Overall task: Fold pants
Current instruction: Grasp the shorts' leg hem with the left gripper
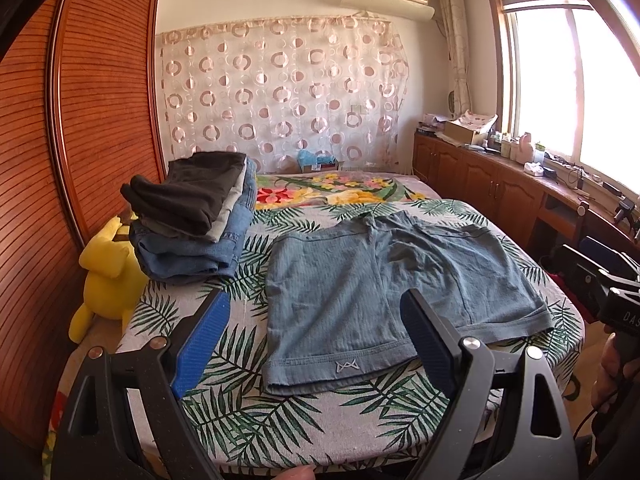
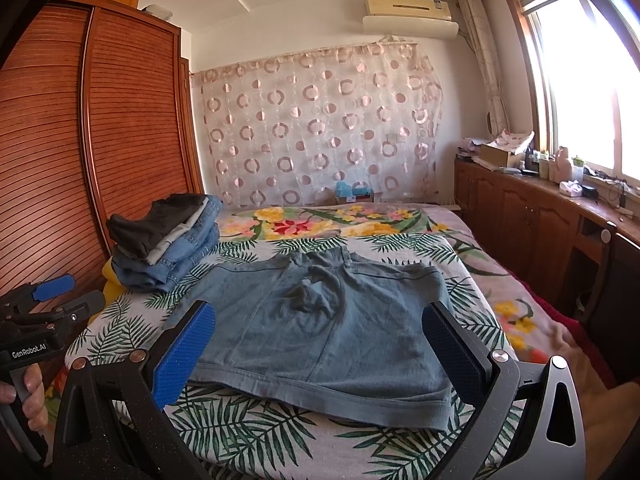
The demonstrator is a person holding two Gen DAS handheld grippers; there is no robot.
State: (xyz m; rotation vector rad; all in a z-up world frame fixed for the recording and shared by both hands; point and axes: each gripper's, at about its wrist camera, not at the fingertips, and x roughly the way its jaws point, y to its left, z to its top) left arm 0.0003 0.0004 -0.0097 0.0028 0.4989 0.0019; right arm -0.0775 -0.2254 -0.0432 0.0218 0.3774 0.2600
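Note:
A pair of grey-blue shorts lies spread flat on the leaf-print bed cover, leg hems toward me; it also shows in the right wrist view. My left gripper is open and empty, held above the near edge of the bed over the left leg hem. My right gripper is open and empty, held above the right leg hem. The left gripper also shows at the left edge of the right wrist view.
A stack of folded jeans and dark pants sits on the bed's left side, with a yellow plush toy beside it. A wooden wardrobe stands left. A cabinet counter with clutter runs under the window at right.

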